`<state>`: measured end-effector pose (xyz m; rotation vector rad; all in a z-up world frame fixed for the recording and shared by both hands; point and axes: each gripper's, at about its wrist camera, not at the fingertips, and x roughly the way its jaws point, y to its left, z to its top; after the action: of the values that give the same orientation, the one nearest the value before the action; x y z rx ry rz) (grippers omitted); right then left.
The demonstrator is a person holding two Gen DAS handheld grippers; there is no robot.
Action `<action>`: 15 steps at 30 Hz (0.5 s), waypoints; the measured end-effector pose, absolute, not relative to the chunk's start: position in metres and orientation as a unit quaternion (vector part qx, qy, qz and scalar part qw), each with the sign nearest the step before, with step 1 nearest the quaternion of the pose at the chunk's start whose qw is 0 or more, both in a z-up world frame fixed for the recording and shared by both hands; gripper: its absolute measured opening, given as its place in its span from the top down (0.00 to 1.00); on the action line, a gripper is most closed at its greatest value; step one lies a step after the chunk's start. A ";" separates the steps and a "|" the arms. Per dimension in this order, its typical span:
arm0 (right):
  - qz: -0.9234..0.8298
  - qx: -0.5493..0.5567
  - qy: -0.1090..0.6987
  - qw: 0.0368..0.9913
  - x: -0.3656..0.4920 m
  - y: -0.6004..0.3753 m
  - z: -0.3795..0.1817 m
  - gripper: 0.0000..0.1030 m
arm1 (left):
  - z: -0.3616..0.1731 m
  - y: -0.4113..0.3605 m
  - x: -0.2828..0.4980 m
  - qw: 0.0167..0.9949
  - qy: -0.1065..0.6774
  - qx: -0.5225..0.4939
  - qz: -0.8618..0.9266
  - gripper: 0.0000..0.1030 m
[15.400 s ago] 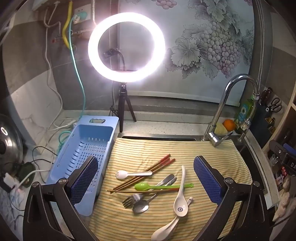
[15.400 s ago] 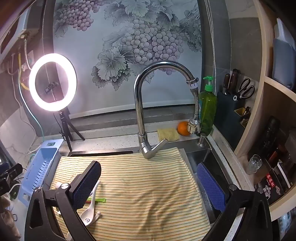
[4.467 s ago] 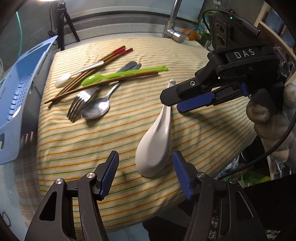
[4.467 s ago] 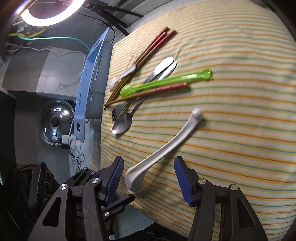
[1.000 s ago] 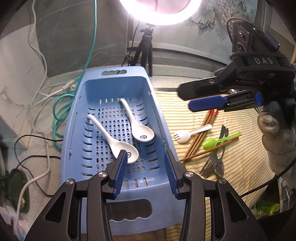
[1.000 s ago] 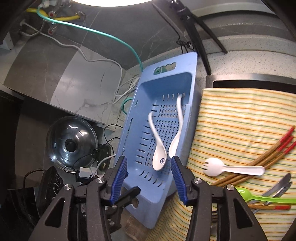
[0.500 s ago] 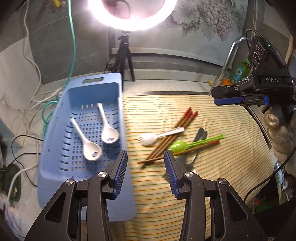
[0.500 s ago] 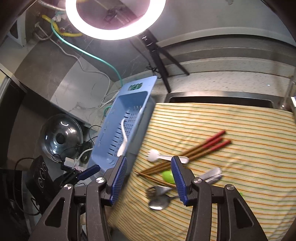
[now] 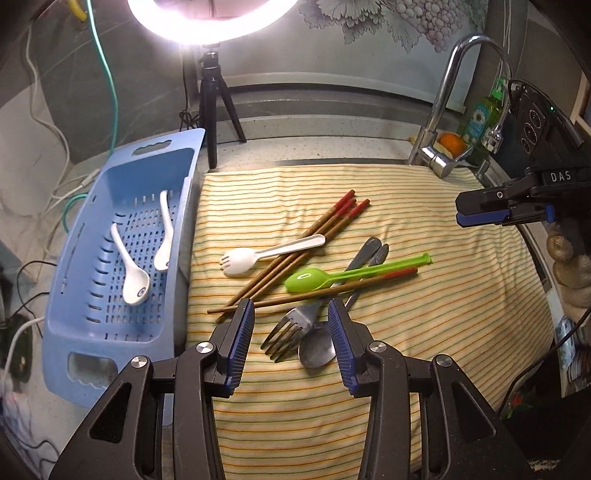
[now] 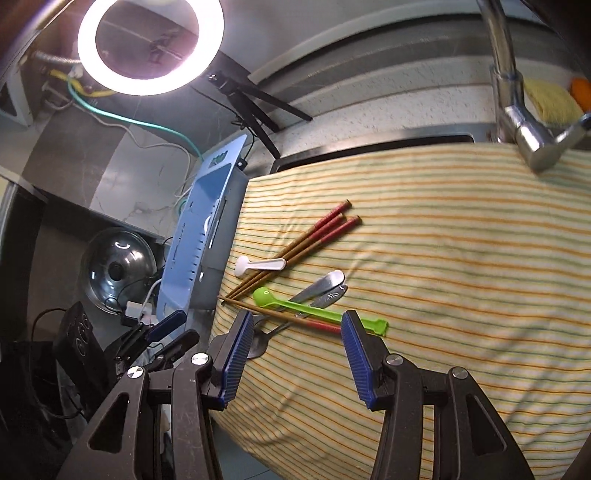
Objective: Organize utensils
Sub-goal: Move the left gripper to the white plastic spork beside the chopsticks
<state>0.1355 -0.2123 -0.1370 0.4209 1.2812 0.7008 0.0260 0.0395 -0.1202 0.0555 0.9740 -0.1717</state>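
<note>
Two white ceramic spoons lie in the blue slotted basket at the left. On the striped cloth lie red-tipped chopsticks, a white spork, a green plastic spoon, a metal fork and a metal spoon. My left gripper is open and empty, just above the fork and metal spoon. My right gripper is open and empty, over the green spoon's handle; it also shows in the left wrist view at the right.
A ring light on a tripod stands behind the basket. A chrome tap, a green soap bottle and an orange are at the back right. Cables and a steel pot lid lie left of the basket.
Both grippers have moved from the basket, where the two white spoons were left, back over the cloth. My left gripper has come down closer to the fork and metal spoon.
</note>
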 end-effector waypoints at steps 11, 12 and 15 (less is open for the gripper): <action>0.299 0.242 0.595 0.706 0.149 -0.195 -0.156 0.56 | -0.120 0.034 0.076 0.844 0.495 0.157 -0.132 0.61; 0.296 0.251 0.597 0.702 0.151 -0.190 -0.159 0.59 | -0.120 0.034 0.083 0.836 0.501 0.169 -0.148 0.61; 0.276 0.256 0.600 0.706 0.157 -0.176 -0.165 0.66 | -0.127 0.034 0.103 0.814 0.517 0.200 -0.175 0.62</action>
<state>0.1570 -0.1755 -0.1653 0.5682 1.3332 0.6144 0.1032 0.0338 -0.1275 0.4271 1.1025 -0.3738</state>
